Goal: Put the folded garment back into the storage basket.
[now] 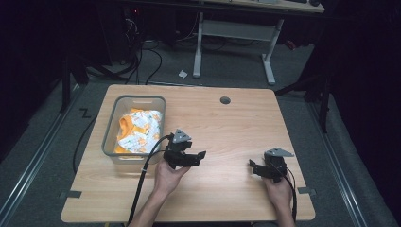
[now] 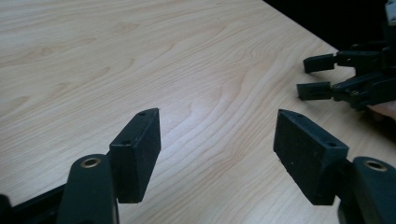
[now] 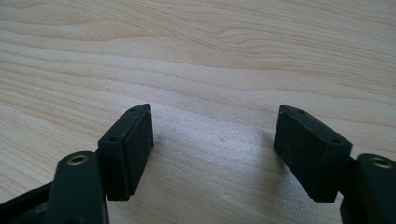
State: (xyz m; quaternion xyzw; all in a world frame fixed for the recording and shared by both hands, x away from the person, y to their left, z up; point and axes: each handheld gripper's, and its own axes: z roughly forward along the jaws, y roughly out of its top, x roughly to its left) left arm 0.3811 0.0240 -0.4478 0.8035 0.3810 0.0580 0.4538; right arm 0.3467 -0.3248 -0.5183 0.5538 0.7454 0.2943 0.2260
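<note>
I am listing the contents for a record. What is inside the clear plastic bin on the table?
The clear plastic bin holds crumpled cloth, white and orange with a small print. Anything beneath the cloth is covered and cannot be seen.

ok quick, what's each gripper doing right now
left gripper: open, holding nothing, over bare table
right gripper: open, holding nothing
</note>
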